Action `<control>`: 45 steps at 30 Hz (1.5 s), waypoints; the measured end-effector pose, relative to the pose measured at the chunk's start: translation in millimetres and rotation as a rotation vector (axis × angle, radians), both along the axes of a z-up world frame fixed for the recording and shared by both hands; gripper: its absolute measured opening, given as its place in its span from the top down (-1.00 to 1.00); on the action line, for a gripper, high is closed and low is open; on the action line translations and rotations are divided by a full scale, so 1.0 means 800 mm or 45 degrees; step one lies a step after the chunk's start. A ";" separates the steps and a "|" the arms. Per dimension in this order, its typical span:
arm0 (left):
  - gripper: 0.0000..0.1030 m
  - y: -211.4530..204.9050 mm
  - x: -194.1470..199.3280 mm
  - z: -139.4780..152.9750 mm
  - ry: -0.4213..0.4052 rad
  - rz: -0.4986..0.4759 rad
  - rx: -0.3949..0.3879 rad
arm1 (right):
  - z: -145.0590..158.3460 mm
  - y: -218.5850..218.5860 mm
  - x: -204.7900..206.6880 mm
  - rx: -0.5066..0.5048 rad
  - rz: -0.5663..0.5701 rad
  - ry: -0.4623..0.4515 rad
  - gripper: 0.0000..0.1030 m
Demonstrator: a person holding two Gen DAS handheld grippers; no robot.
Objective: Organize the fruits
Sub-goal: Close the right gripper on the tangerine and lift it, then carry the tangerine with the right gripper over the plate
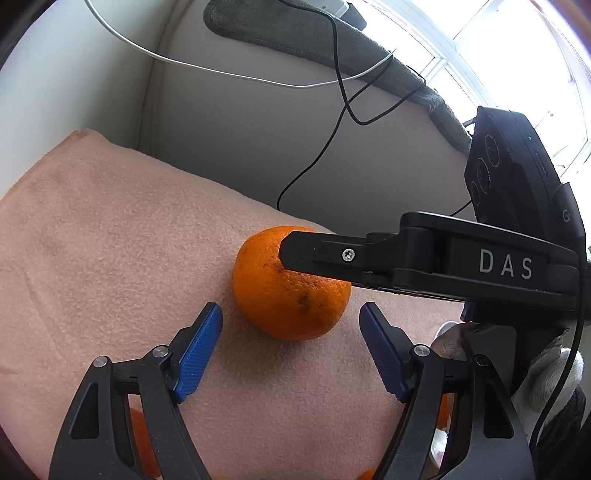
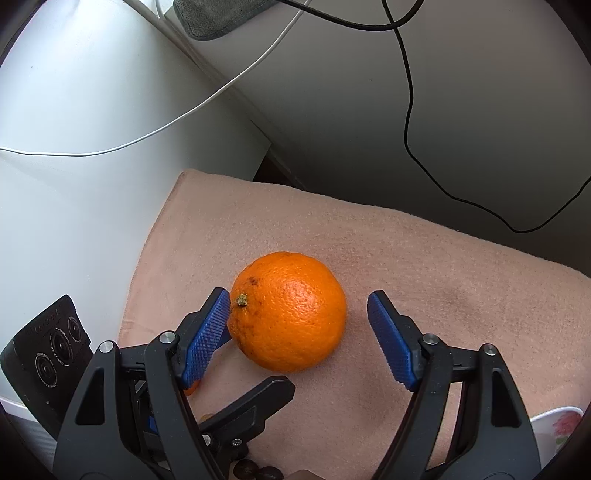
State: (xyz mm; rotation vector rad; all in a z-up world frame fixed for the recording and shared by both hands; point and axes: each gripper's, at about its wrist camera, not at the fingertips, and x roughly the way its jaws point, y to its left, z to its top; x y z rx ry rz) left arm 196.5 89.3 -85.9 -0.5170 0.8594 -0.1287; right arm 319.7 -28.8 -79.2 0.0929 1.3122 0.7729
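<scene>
Claws of both hand-held tools pointed steeply down at one round orange fruit with a pitted rind (image 2: 287, 311), which lay on a peach-pink fleece cloth (image 2: 424, 258); the right claw (image 2: 299, 332) stood with its blue ribbed pads wide apart, the orange between them, the left pad (image 2: 207, 332) just beside or perhaps touching the rind near the stem, the right pad clear of it; nothing was gripped. The left claw (image 1: 290, 347) was likewise spread, its pads short of the fruit (image 1: 291, 284), holding nothing.

Only the left wrist view showed the right tool from the side, a black finger marked DAS (image 1: 424, 266) reaching across the orange's upper right part; it also caught a bright window (image 1: 517, 55) and a grey towel (image 1: 314, 33). Only the right wrist view showed the fruit's dry stem (image 2: 242, 300), a flowered white dish rim (image 2: 557, 424) at the lower right, and the left tool's black finger (image 2: 255, 402) low beneath the orange. A white cable (image 2: 147, 136) and a black cable (image 2: 410, 140) hung in both.
</scene>
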 end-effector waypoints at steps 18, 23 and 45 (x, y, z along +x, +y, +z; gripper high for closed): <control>-0.32 -0.008 0.006 -0.002 -0.003 -0.023 0.022 | -0.005 0.011 -0.008 0.001 0.025 -0.017 -0.40; -0.26 -0.010 0.004 0.000 -0.013 -0.025 0.032 | -0.001 0.006 -0.012 0.008 0.026 -0.025 -0.39; -0.26 -0.041 -0.048 0.056 -0.140 -0.049 0.100 | 0.074 -0.039 -0.073 0.069 0.000 -0.152 -0.38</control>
